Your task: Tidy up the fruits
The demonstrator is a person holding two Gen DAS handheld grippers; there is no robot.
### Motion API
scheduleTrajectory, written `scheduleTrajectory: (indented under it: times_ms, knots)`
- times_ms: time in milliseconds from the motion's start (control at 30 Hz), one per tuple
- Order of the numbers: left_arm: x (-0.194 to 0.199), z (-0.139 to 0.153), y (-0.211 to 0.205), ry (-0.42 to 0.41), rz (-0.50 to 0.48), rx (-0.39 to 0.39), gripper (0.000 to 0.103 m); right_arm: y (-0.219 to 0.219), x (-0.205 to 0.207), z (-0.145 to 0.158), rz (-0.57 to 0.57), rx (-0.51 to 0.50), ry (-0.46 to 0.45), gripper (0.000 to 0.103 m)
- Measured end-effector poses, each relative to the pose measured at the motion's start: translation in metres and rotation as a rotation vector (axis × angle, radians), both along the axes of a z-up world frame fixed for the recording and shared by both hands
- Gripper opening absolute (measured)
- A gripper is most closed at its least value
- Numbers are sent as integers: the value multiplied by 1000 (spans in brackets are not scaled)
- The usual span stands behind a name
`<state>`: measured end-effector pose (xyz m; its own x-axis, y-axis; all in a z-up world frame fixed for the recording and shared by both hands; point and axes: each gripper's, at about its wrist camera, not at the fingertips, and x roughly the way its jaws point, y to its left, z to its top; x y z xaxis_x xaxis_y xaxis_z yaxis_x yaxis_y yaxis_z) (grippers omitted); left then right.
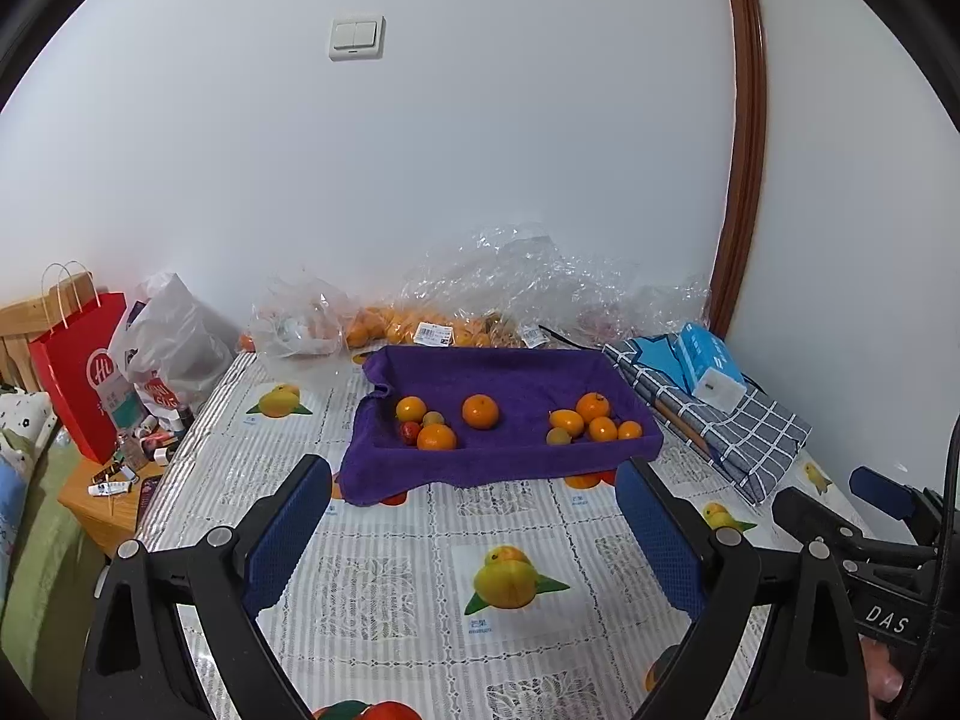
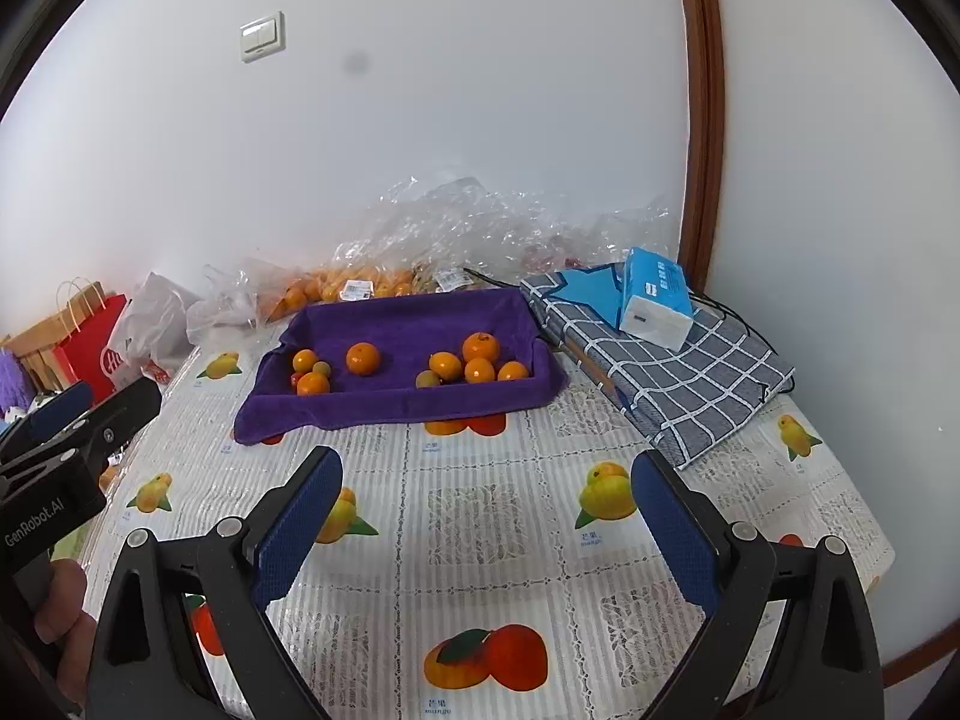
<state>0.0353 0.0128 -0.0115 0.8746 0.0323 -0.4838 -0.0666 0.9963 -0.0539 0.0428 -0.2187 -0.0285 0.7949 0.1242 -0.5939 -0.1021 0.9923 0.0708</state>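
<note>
A tray lined with a purple towel [image 1: 498,369] [image 2: 408,318] stands at the middle back of the table. In it lie two clusters of fruit. The left cluster has oranges [image 1: 480,411] [image 2: 363,358], a small red fruit [image 1: 410,432] and a greenish one [image 1: 433,418]. The right cluster has several oranges [image 1: 593,407] [image 2: 480,348] and a greenish fruit [image 1: 558,437] [image 2: 427,379]. My left gripper [image 1: 474,516] hangs open over the tablecloth in front of the tray, with nothing between its blue pads. My right gripper [image 2: 486,516] is beside it, also open and holding nothing.
Clear plastic bags of oranges [image 1: 408,324] lie along the wall behind the tray. A folded checked cloth [image 1: 720,426] with a blue tissue pack [image 1: 711,366] sits to the right. A red paper bag [image 1: 78,372] and a white plastic bag [image 1: 171,342] stand left. The fruit-print tablecloth [image 2: 480,516] ends at the right edge.
</note>
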Motion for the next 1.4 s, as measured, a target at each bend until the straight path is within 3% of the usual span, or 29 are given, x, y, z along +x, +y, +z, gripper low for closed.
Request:
scheduleTrajectory:
  times_ms: [1400]
  knots:
    - [-5, 6, 1, 2, 10, 16, 96, -9, -9, 1, -25, 18, -6, 96]
